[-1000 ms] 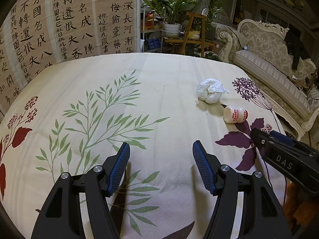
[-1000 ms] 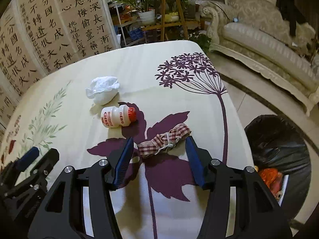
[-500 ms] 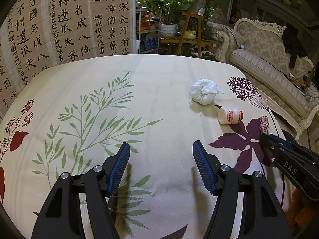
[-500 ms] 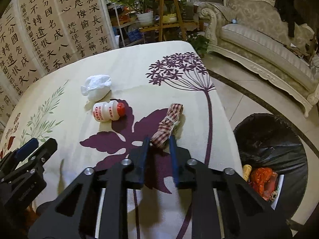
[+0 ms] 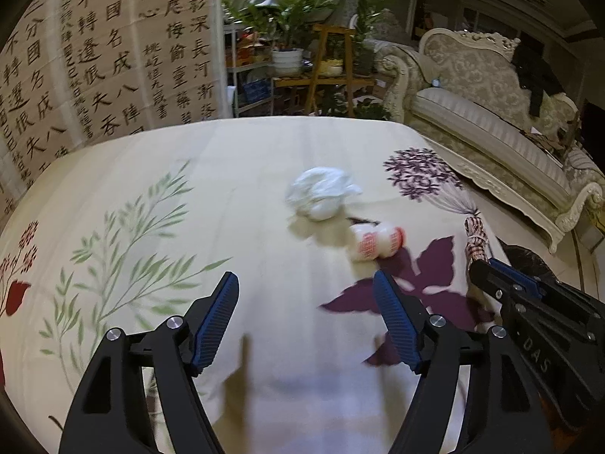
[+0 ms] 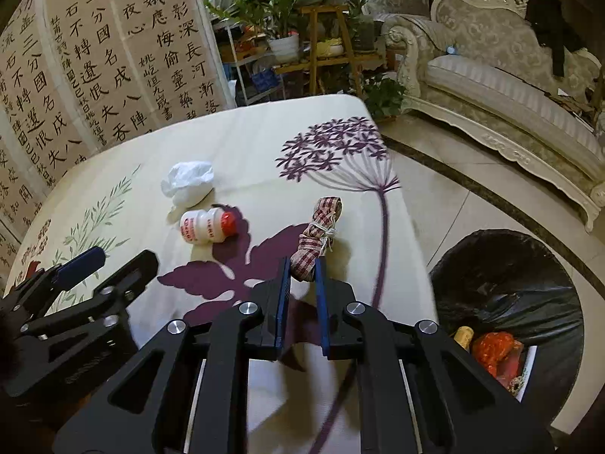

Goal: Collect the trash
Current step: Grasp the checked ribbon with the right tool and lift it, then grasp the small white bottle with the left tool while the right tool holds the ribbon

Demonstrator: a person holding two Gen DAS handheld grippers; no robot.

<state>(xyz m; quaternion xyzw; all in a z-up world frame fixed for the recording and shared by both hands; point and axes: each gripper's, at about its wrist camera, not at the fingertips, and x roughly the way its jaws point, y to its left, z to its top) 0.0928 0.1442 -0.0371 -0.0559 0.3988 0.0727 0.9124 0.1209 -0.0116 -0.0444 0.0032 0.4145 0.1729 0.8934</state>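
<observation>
Since before, right gripper (image 6: 302, 266) clamped one checked ribbon (image 6: 317, 232), jaws closing; left gripper (image 5: 306, 314) empty, opening; one bottle (image 6: 207, 224), one tissue (image 6: 188, 182).

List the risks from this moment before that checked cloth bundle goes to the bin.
1. The right gripper, jaws closing, pinches only the near end of the checked cloth bundle; it may slip out in transit.
2. The small bottle lies on its side; the opening left gripper could nudge it rolling.

One crumpled white wad (image 6: 188, 183), one small bottle (image 6: 207, 224), one checked cloth bundle (image 6: 318, 232), one bin (image 6: 506, 283), two tools (image 6: 301, 269) (image 5: 306, 300).
</observation>
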